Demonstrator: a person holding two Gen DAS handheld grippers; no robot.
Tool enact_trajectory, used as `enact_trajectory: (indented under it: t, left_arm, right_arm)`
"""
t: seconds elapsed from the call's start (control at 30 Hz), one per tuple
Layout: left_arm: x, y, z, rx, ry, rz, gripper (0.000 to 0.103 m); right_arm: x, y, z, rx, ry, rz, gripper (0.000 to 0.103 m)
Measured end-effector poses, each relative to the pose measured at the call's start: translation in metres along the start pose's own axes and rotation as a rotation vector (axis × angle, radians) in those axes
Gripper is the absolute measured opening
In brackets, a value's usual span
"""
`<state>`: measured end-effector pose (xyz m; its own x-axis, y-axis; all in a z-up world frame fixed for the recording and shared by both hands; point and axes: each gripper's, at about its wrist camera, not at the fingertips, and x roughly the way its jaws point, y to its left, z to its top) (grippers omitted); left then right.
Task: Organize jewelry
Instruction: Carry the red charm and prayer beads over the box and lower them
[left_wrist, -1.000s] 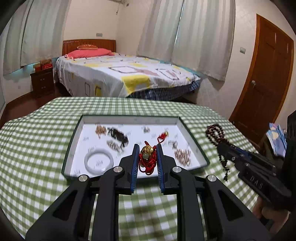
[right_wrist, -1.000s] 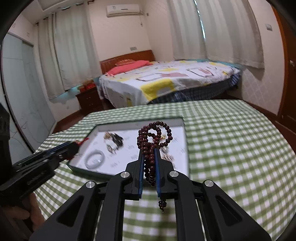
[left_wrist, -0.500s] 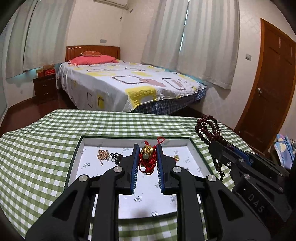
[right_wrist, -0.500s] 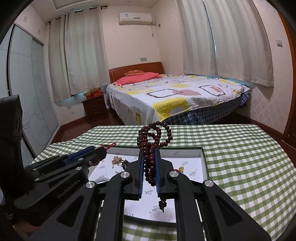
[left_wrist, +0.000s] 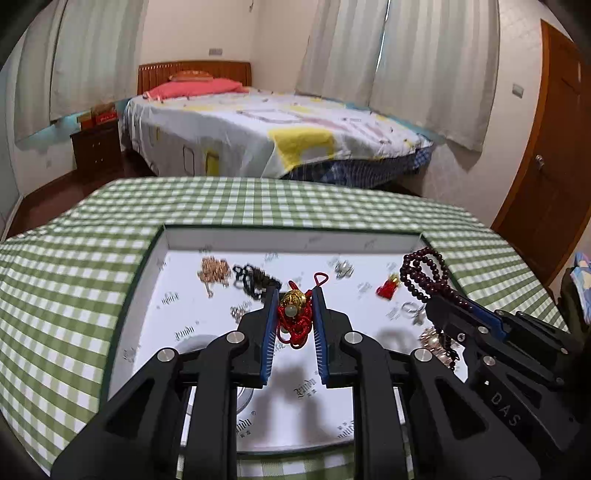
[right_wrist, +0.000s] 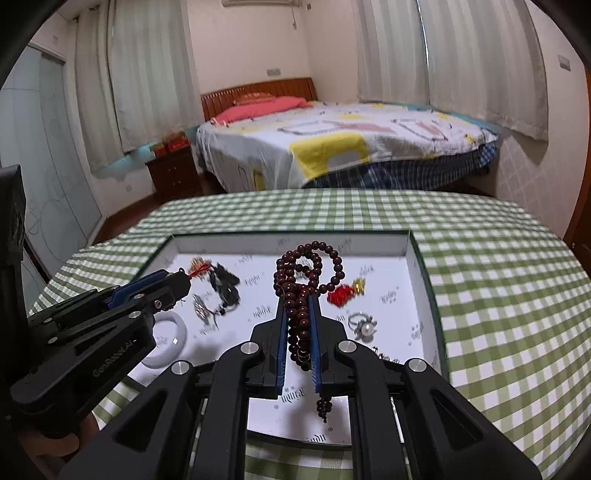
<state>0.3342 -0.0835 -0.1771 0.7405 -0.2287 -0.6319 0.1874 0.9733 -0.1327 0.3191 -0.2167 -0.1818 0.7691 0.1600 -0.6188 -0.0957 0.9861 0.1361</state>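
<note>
Left gripper (left_wrist: 294, 317) is clamped on the red cord charm with gold bead (left_wrist: 293, 314), frame centre; right gripper (right_wrist: 298, 325) is clamped on the dark bead strand (right_wrist: 306, 284), loops sticking up, tail hanging below the jaws. Versus a second ago both have dropped and pushed in over the white tray (left_wrist: 147, 258), which now fills the lower frame (left view is motion-blurred). Loose pieces inside: white bangle (right_wrist: 171, 343), pearl ring (right_wrist: 364, 326), red tassel (right_wrist: 341, 293). Reads as carry done, placement next; neither piece touches the tray floor yet.
</note>
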Motion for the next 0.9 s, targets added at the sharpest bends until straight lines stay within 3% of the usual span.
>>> enact_trajectory:
  t: [0.4,0.9]
  left_arm:
    - [0.034,0.000,-0.013,0.018,0.070,0.006,0.018]
    - [0.047,0.001,-0.019,0.002,0.161,-0.010,0.019]
  right_arm:
    - [0.031,-0.009,-0.011,0.003,0.085,-0.022,0.011]
    - [0.042,-0.010,-0.016,0.009,0.150,-0.006,0.011]
